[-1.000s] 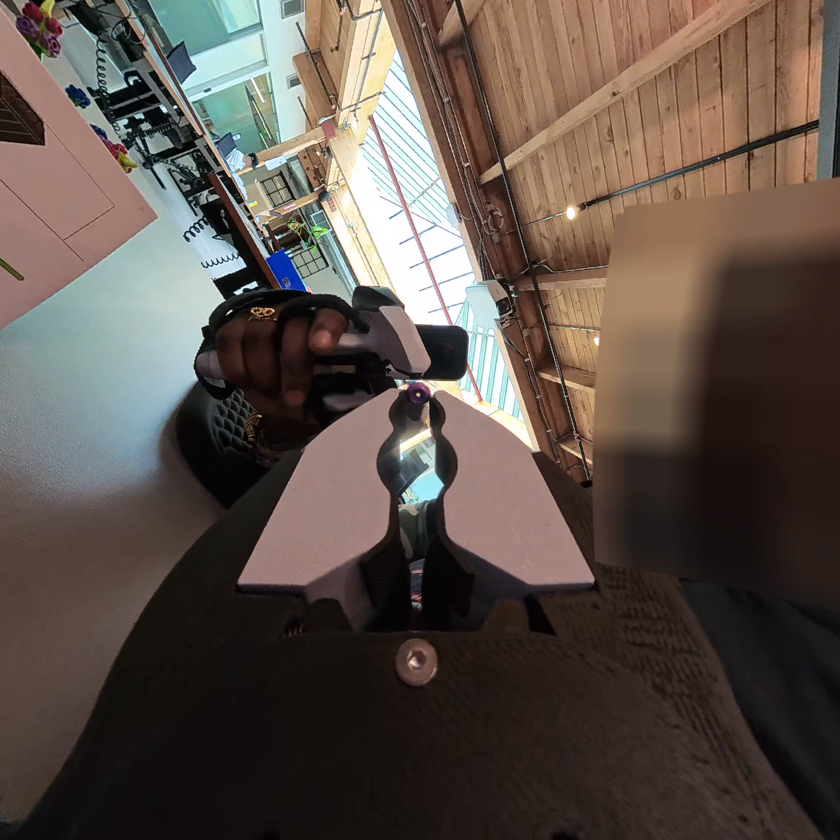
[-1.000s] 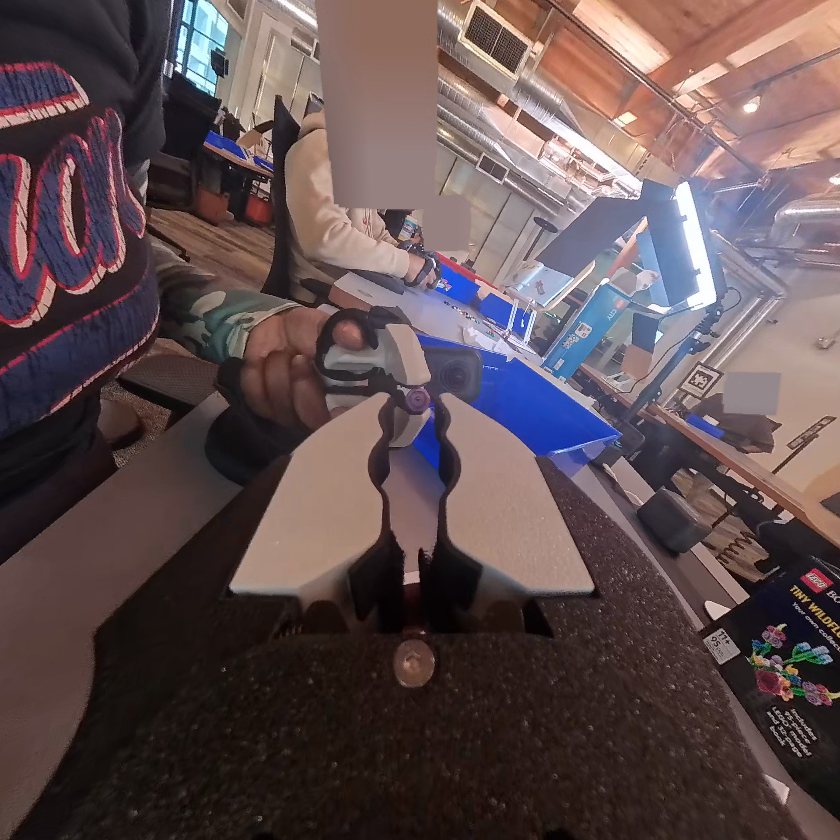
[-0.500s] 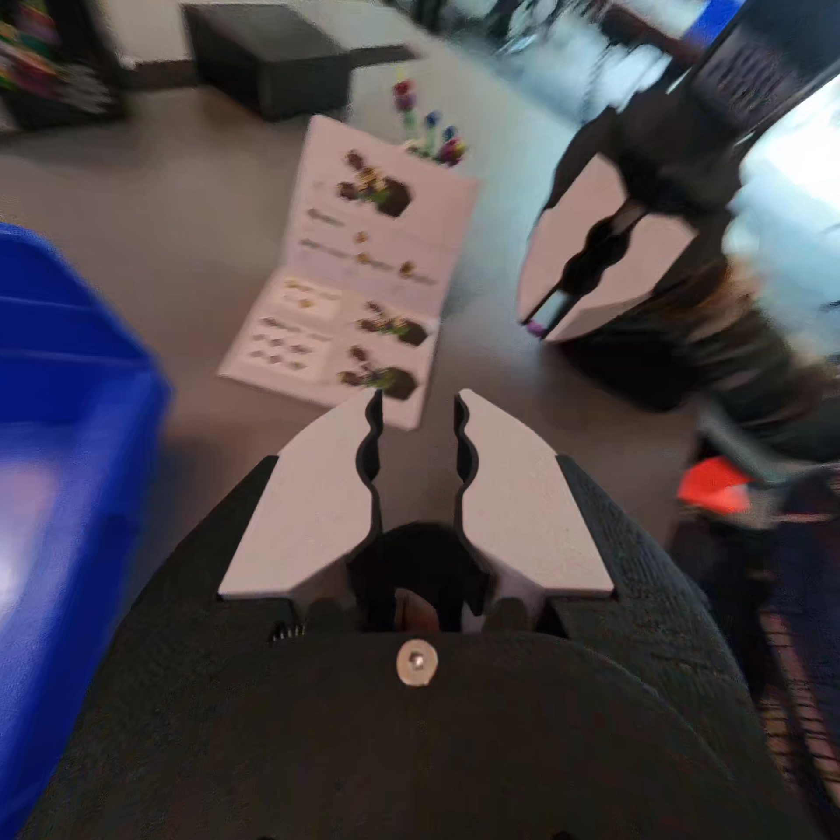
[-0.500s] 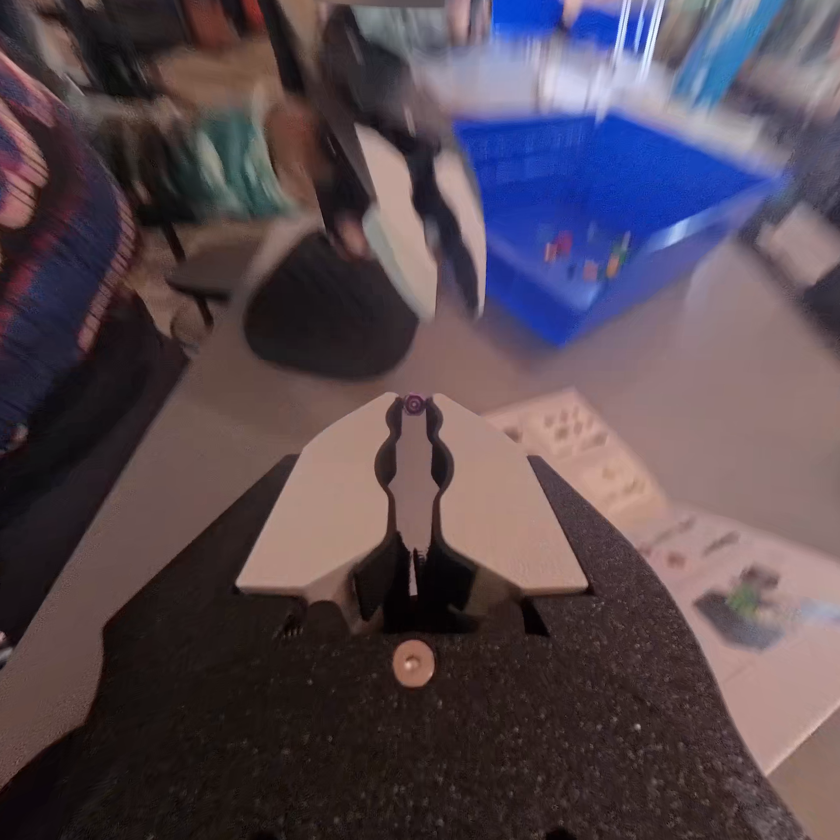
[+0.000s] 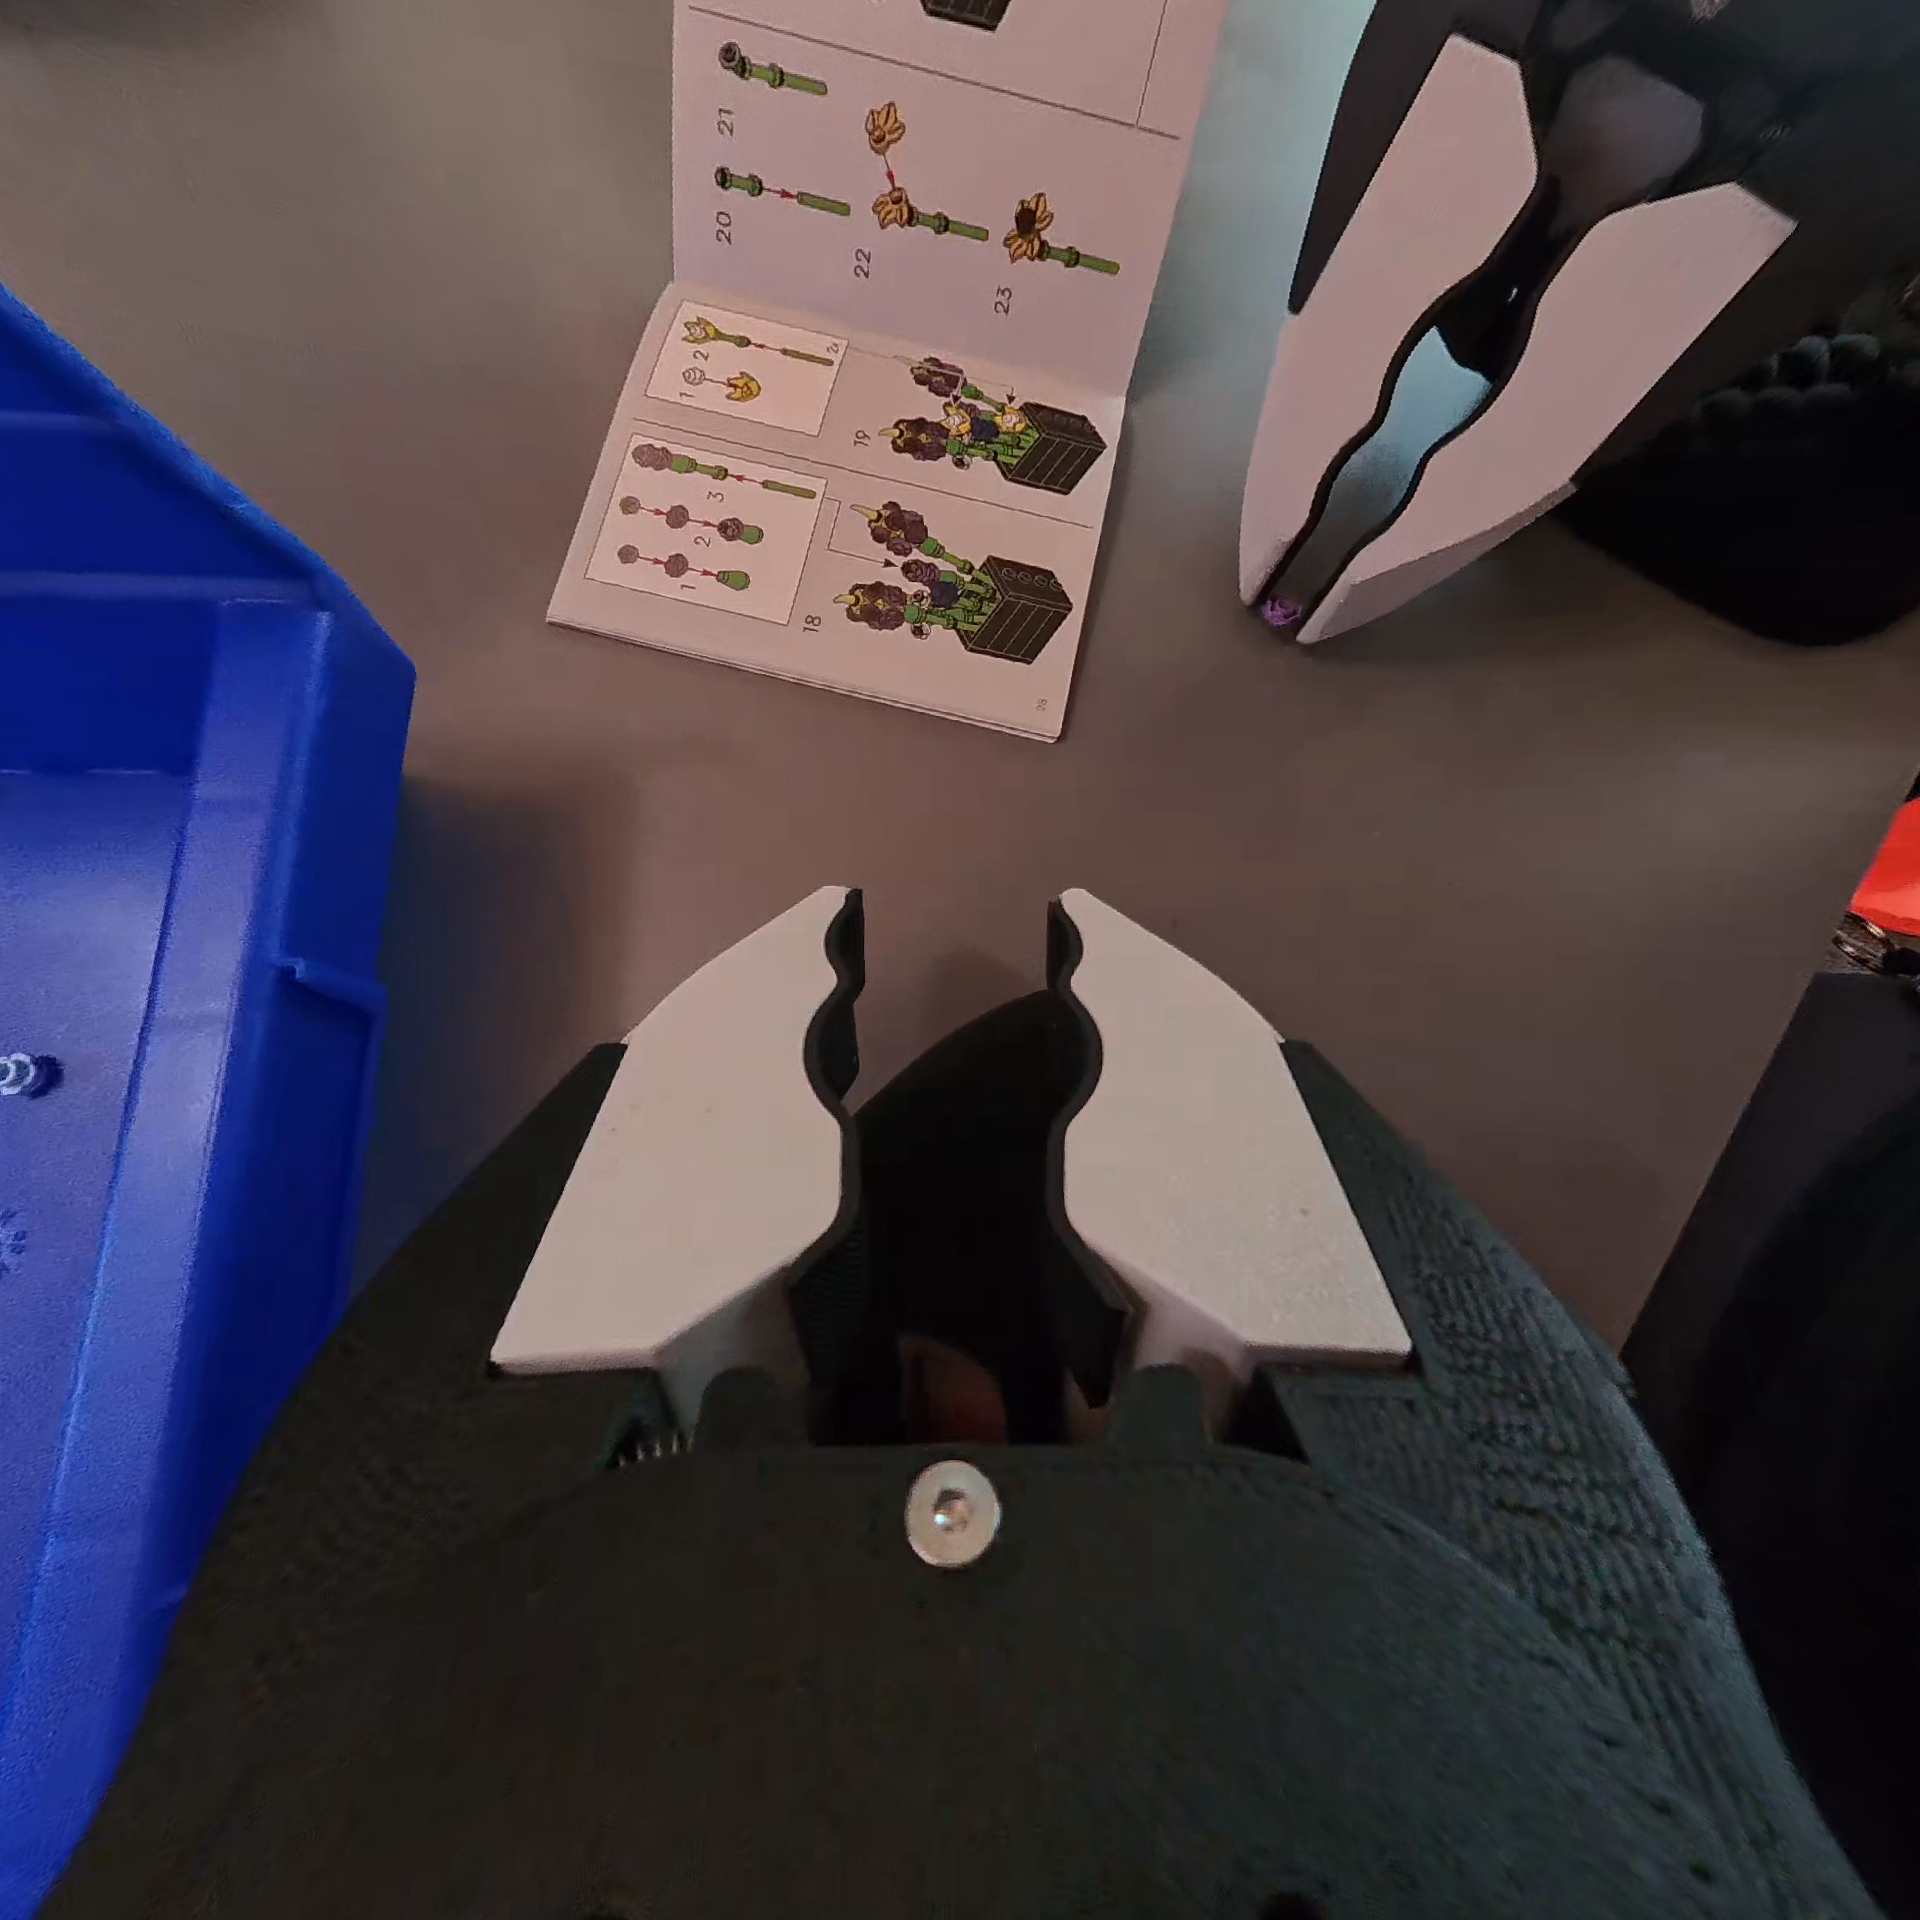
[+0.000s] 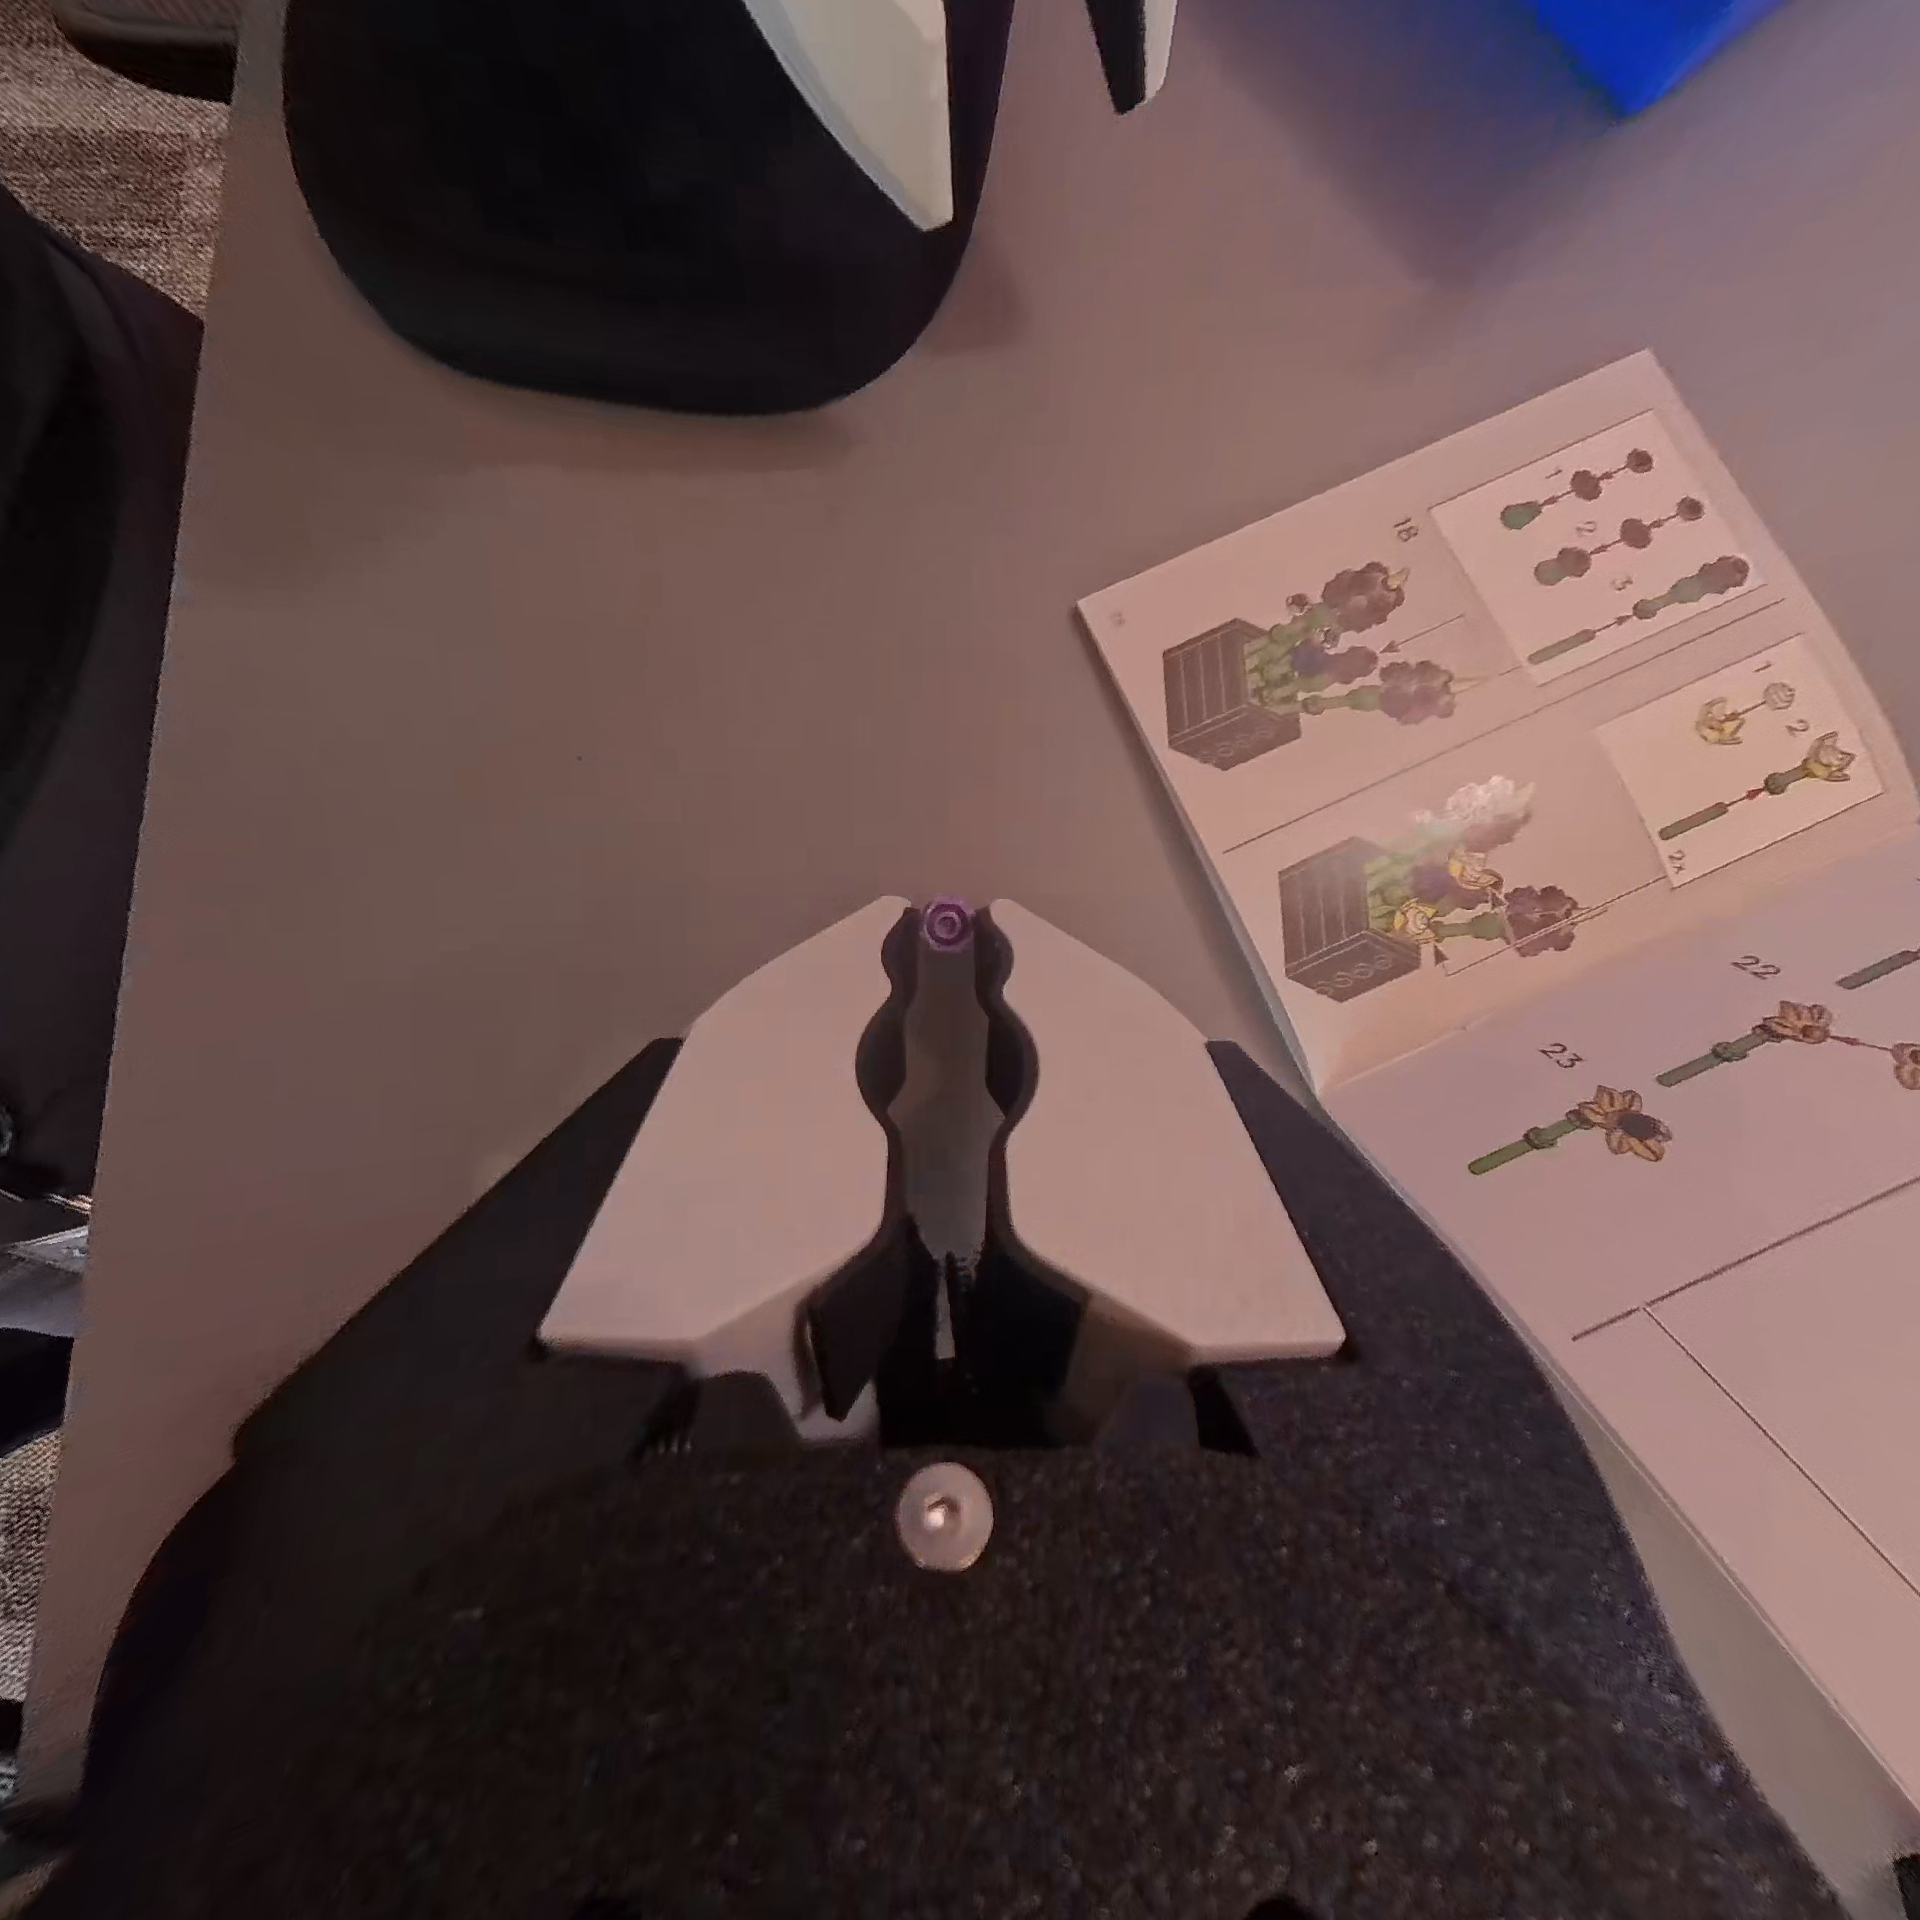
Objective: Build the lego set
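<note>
My right gripper (image 6: pixel 948 914) is shut on a small purple flower piece (image 6: pixel 947 925), held at the fingertips above the grey table (image 6: pixel 520 675). It also shows in the left wrist view (image 5: pixel 1286 615) at the upper right, tips down, with the purple flower piece (image 5: pixel 1280 611) between them. My left gripper (image 5: pixel 954 914) is open and empty, hovering over the table (image 5: pixel 1247 831). The left gripper's fingers (image 6: pixel 883 114) show at the top of the right wrist view. An open instruction booklet (image 5: pixel 883 416) lies ahead of the left gripper and to the right of the right gripper (image 6: pixel 1507 831).
A blue plastic bin (image 5: pixel 156 935) stands at the left of the left gripper, with a small white and blue piece (image 5: pixel 21 1075) inside. A corner of the blue bin (image 6: pixel 1683 52) shows at the top right of the right wrist view. The table's left edge (image 6: pixel 156 727) runs past dark clothing. The left gripper's tips are roughly 12 centimetres from the right gripper's.
Both grippers have swung down from facing each other in the air to point at the table. The left gripper has let go of the purple flower piece and opened; the right still holds it.
</note>
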### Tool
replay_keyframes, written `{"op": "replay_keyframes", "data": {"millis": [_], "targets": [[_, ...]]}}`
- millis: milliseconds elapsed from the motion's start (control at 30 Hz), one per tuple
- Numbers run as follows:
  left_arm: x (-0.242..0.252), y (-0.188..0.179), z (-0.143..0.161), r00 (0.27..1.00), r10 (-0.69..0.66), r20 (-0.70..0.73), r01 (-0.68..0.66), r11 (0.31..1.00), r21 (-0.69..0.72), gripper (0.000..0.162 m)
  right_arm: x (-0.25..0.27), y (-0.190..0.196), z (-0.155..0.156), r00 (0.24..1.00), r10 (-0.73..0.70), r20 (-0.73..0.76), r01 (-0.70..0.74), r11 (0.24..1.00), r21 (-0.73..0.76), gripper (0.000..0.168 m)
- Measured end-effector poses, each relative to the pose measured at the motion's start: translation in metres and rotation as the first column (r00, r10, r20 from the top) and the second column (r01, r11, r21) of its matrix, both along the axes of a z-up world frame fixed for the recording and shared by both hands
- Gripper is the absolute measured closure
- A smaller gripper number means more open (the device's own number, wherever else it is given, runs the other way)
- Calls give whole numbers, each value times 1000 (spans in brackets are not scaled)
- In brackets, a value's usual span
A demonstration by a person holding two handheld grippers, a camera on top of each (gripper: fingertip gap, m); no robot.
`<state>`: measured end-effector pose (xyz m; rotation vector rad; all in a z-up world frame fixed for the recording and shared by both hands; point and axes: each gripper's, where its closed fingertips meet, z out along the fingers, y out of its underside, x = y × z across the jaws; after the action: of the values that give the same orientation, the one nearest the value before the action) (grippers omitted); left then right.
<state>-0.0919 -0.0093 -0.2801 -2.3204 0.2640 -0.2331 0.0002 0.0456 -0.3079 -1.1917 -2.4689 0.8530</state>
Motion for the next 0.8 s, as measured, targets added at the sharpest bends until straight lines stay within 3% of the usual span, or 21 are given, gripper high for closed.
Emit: {"op": "replay_keyframes", "data": {"millis": [533,667,800], "targets": [[-3,-2,-3,1000,10,11,-10,1000,-1,127,-4,-4,4,999,12,-44,-15,997,-73,153],[-2,-3,3,1000,4,5,-4,1000,14,127,-15,-7,28,979,0,-205,-32,988,-152,145],[-3,-5,17,1000,-2,12,2,999,54,127,-30,-3,79,861,-108,-498,-50,955,-292,142]]}}
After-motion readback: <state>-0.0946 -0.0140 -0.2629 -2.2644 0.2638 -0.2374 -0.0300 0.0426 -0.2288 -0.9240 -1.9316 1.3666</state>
